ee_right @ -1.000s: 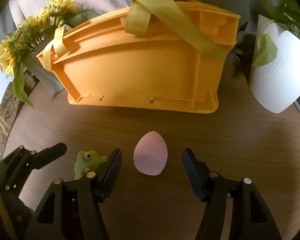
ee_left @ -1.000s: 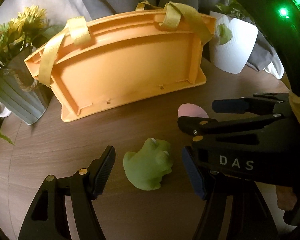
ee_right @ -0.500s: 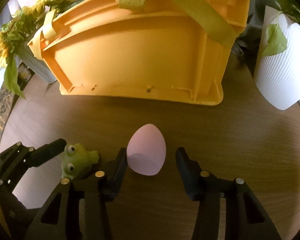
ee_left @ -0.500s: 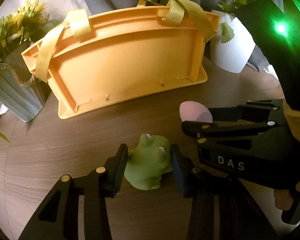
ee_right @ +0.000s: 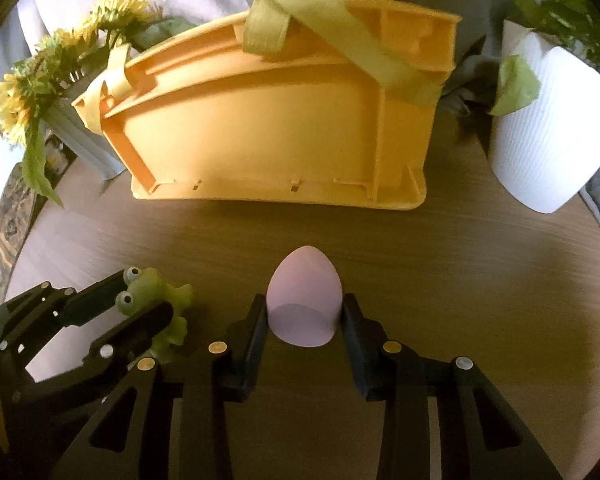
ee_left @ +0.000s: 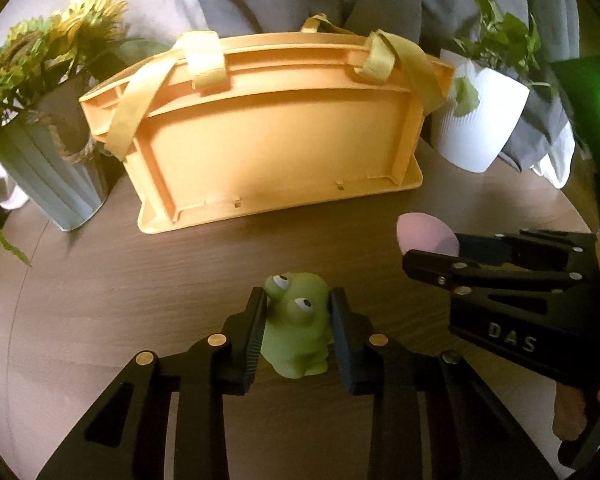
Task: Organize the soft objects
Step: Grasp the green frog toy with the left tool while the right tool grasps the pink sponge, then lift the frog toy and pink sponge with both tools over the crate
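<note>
Both grippers' fingers have narrowed since a sec ago and are closing now. Left gripper pinches the small green soft rubber frog toy w/ bulging white eyes, pads pressed on both sides; frog sits upright on the brown wood-grain table. Right gripper squeezes the matte lilac egg-shaped sponge, pointed tip away from the camera, flat cut face toward it, also on the table. Orange plastic basket w/ yellow fabric straps stands behind, apart from both.
</note>
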`<action>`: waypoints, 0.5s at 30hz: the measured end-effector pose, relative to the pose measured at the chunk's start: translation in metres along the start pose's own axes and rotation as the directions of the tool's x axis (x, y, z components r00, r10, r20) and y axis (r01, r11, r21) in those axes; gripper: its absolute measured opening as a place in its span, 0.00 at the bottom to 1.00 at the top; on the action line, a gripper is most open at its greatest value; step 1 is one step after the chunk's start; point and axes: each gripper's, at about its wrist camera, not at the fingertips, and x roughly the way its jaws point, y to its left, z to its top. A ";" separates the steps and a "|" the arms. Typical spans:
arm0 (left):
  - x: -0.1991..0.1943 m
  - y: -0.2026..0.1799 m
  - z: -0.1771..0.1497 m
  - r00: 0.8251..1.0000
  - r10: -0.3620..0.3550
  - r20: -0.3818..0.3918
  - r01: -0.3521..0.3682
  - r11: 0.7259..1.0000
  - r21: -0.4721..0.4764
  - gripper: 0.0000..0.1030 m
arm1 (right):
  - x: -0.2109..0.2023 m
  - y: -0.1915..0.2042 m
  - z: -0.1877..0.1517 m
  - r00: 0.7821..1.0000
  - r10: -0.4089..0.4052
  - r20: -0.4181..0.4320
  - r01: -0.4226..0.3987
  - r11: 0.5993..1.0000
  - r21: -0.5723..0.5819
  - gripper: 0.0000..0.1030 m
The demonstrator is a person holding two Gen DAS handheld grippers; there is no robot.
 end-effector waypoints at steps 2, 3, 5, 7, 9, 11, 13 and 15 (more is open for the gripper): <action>-0.003 0.002 -0.001 1.000 -0.013 0.002 0.013 1.000 -0.018 0.30 | -0.008 -0.001 -0.002 1.000 0.000 0.010 0.000 1.000 0.002 0.36; -0.005 0.003 -0.001 1.000 -0.016 0.007 0.016 1.000 -0.025 0.30 | -0.013 -0.003 -0.004 1.000 0.002 0.015 -0.002 1.000 0.002 0.36; -0.010 0.002 -0.002 1.000 -0.014 0.018 0.014 1.000 -0.028 0.30 | -0.020 -0.001 -0.005 1.000 0.000 0.030 0.000 1.000 -0.002 0.36; -0.017 0.003 -0.001 0.999 -0.013 0.033 0.014 0.999 -0.032 0.30 | -0.026 0.000 -0.005 0.999 0.001 0.041 -0.001 1.000 -0.005 0.36; -0.025 0.003 0.000 0.999 -0.011 0.051 0.013 0.999 -0.038 0.30 | -0.037 -0.001 -0.007 0.998 0.003 0.057 -0.003 1.000 -0.006 0.36; -0.033 0.004 0.001 0.998 -0.007 0.070 0.010 0.999 -0.042 0.30 | -0.045 0.001 -0.007 0.997 0.003 0.073 -0.003 1.000 -0.005 0.36; -0.041 0.005 0.004 0.996 -0.004 0.093 0.008 0.999 -0.046 0.30 | -0.053 0.001 -0.008 0.996 0.002 0.091 -0.002 1.000 -0.001 0.36; -0.050 0.005 0.008 0.993 0.003 0.119 0.002 0.999 -0.047 0.30 | -0.059 0.002 -0.006 0.994 0.003 0.106 -0.003 1.000 0.000 0.36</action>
